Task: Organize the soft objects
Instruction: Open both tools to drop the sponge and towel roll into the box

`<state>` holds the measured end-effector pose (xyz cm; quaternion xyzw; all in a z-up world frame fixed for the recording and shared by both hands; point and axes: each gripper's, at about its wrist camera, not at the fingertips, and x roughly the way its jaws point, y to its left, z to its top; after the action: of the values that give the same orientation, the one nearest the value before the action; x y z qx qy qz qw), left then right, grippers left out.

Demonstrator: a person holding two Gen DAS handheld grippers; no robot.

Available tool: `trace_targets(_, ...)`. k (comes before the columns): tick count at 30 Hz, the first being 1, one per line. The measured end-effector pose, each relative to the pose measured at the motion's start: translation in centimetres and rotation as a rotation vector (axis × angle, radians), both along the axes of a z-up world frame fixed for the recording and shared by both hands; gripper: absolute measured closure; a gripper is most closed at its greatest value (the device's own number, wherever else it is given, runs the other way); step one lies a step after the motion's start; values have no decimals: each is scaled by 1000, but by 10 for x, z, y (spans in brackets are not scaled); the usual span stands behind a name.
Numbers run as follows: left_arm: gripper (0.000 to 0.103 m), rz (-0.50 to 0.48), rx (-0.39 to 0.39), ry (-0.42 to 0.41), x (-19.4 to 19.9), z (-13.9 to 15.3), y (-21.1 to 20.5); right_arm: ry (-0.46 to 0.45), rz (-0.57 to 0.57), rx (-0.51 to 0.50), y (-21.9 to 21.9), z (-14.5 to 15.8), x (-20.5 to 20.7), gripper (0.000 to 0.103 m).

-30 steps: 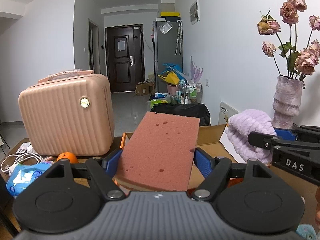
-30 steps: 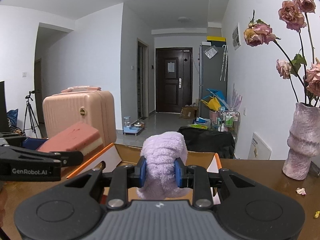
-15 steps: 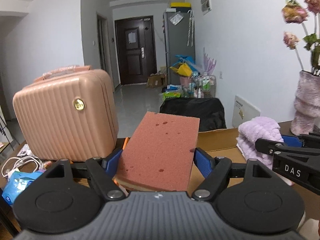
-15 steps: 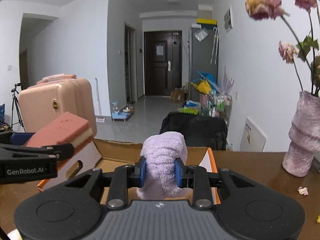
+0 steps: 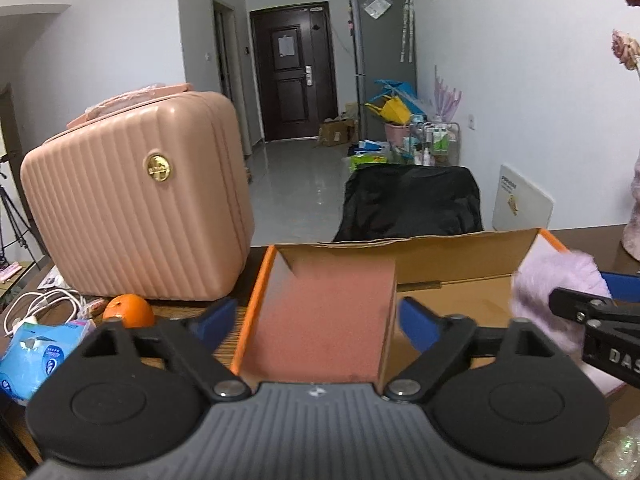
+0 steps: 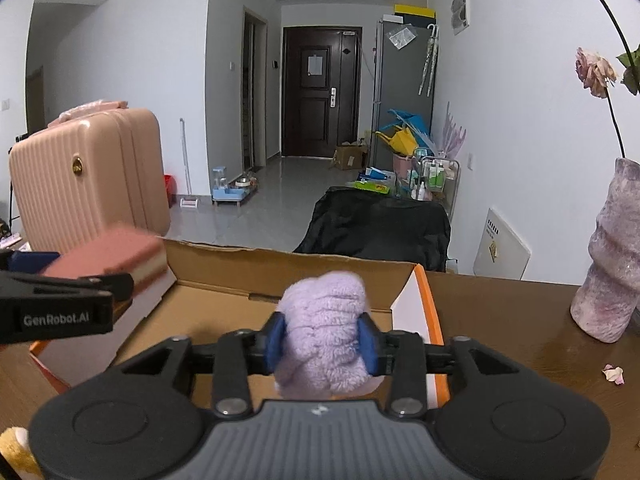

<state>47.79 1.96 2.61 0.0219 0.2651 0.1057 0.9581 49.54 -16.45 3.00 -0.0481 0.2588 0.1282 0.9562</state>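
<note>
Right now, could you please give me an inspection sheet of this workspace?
Surface: brown wooden table, glossy.
Job's things: pink sponge, blurred, at the left end of the open cardboard box; lilac towel above the box.
Clutter: pink suitcase, orange, tissue pack, vase of dried roses, fallen petal.
Grippers: left claw open, jaws just widened, pads clear of the sponge on both sides; right claw jaws just eased apart, pads touching the towel.
Cables: white cable coiled beside the suitcase.
Surroundings: dark door, grey fridge, black-draped item behind the table.
</note>
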Motion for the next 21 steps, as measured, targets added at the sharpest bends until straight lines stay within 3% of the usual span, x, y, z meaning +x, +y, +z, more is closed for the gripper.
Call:
trace_targets(1,0,13,2,-5,0,0,2,1,-1,-1,-1,0,1,48)
trace_targets(4,0,20,-2,-6,-1,-1,7,0,-8,-3,-2,-1,3,9)
trace_targets(5,0,21,-6,-4,-2,-2,9,-2,-14,-6,-3,-1,2,3)
trace_targets(21,0,21,-46,-15,-18,7,17,-11,-38,-22,-11,2,-12,1)
